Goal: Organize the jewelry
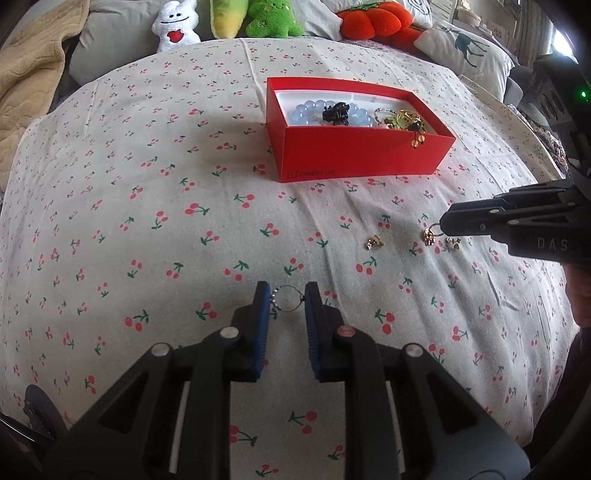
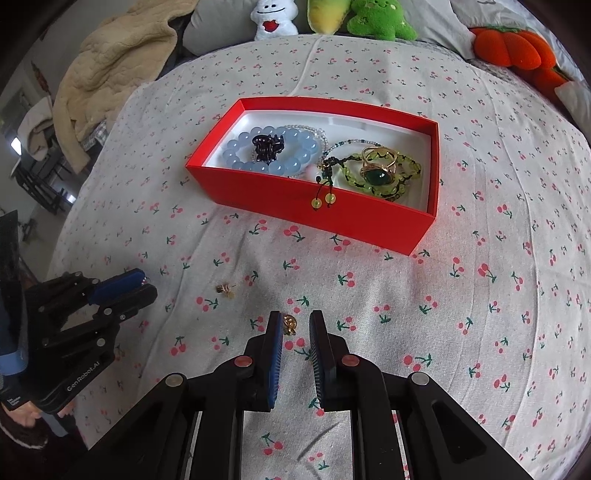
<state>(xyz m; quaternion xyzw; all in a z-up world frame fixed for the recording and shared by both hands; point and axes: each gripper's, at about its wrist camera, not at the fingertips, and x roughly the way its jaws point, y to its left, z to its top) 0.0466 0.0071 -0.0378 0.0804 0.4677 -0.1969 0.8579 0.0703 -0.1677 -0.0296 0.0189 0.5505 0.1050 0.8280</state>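
A red box on the cherry-print bedspread holds a blue bead bracelet, a dark hair claw, a green bead string and a gold ring with a green stone. My left gripper is partly open, its fingers on either side of a silver ring on a ball chain that lies on the bed. My right gripper is partly open around a small gold earring. In the left view its tip is at that earring. Two more small earrings lie nearby.
Plush toys, white, green and orange, line the far edge of the bed. A beige blanket lies at the back left. Another gold earring lies left of my right gripper.
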